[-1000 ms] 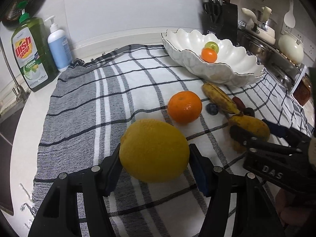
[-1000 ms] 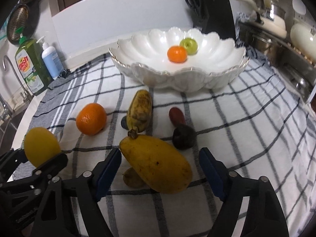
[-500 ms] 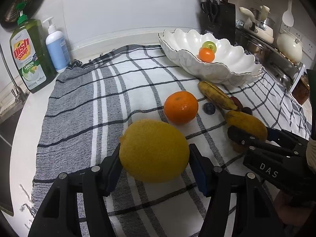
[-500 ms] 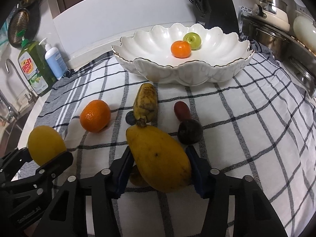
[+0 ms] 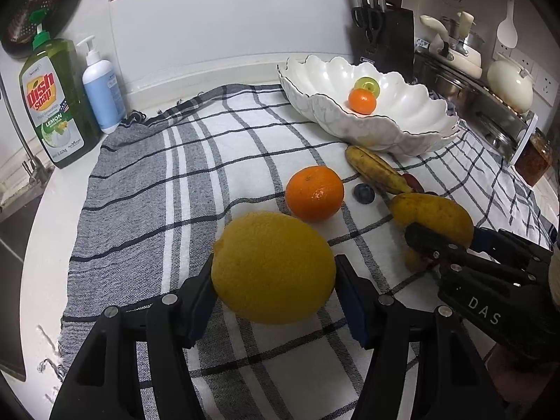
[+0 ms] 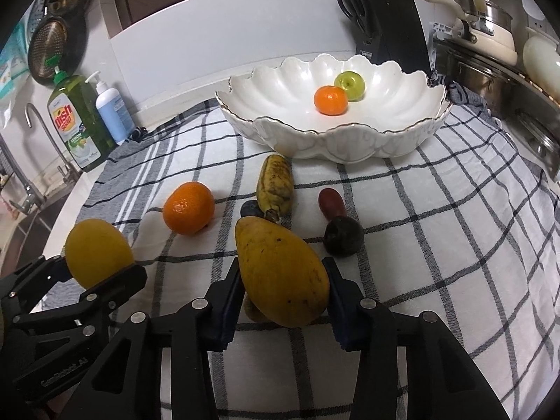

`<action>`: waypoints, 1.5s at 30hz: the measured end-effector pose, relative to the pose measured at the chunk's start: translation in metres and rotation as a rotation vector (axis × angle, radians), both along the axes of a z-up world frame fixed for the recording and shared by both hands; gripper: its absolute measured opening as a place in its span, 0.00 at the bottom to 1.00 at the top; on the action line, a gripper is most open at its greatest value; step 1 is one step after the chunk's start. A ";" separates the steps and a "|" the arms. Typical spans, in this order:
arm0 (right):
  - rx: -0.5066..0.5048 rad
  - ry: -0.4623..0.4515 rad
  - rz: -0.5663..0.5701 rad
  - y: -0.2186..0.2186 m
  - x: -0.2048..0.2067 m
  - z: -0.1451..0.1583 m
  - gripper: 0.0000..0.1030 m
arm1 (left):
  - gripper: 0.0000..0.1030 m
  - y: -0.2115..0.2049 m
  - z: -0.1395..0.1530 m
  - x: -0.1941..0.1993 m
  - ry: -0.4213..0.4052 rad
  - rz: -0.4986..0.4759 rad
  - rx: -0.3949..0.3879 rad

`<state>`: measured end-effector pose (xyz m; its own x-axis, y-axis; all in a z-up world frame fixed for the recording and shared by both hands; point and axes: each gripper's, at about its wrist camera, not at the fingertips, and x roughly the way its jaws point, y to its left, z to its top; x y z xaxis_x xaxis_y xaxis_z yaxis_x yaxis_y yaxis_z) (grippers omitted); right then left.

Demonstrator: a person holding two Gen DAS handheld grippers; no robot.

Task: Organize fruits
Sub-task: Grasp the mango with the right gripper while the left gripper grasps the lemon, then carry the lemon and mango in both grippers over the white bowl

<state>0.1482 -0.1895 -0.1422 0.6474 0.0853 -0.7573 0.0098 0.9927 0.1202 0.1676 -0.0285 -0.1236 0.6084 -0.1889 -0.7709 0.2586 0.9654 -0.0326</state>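
Left gripper (image 5: 274,280) clamps the lemon (image 5: 273,267); right gripper (image 6: 283,287), jaws just closing, now pinches the mango (image 6: 280,274) above the checked cloth (image 6: 437,245).

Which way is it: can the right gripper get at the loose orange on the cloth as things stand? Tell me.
Probably not yet. The right gripper, whose jaws have just been closing, is shut on the mango, and the orange sits off to its left, nearer the lemon-holding left gripper.

I see a yellow lemon (image 5: 273,267) and a brown-speckled yellow mango (image 6: 281,271). The cloth (image 5: 196,161) is white with black-grey checks; the bowl (image 6: 297,140) is white.
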 end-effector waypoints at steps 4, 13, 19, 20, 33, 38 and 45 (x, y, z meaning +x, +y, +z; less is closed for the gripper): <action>0.009 -0.021 0.004 0.000 -0.003 0.007 0.42 | 0.61 -0.001 0.003 -0.001 -0.005 -0.004 -0.002; 0.017 -0.065 0.006 -0.002 -0.010 0.025 0.42 | 0.61 -0.006 0.014 -0.003 -0.024 -0.018 -0.010; 0.022 -0.086 -0.005 -0.010 -0.011 0.033 0.42 | 0.61 -0.014 0.027 0.001 -0.045 -0.032 -0.016; 0.022 -0.088 -0.007 -0.011 -0.011 0.034 0.42 | 0.61 -0.015 0.029 0.002 -0.049 -0.034 -0.017; 0.012 -0.151 -0.039 -0.028 -0.004 0.063 0.42 | 0.61 -0.038 0.062 0.020 -0.110 -0.070 -0.036; 0.003 -0.178 -0.047 -0.033 0.002 0.076 0.42 | 0.61 -0.046 0.073 0.027 -0.127 -0.082 -0.040; -0.007 -0.211 -0.061 -0.042 0.009 0.092 0.42 | 0.61 -0.057 0.088 0.037 -0.153 -0.096 -0.039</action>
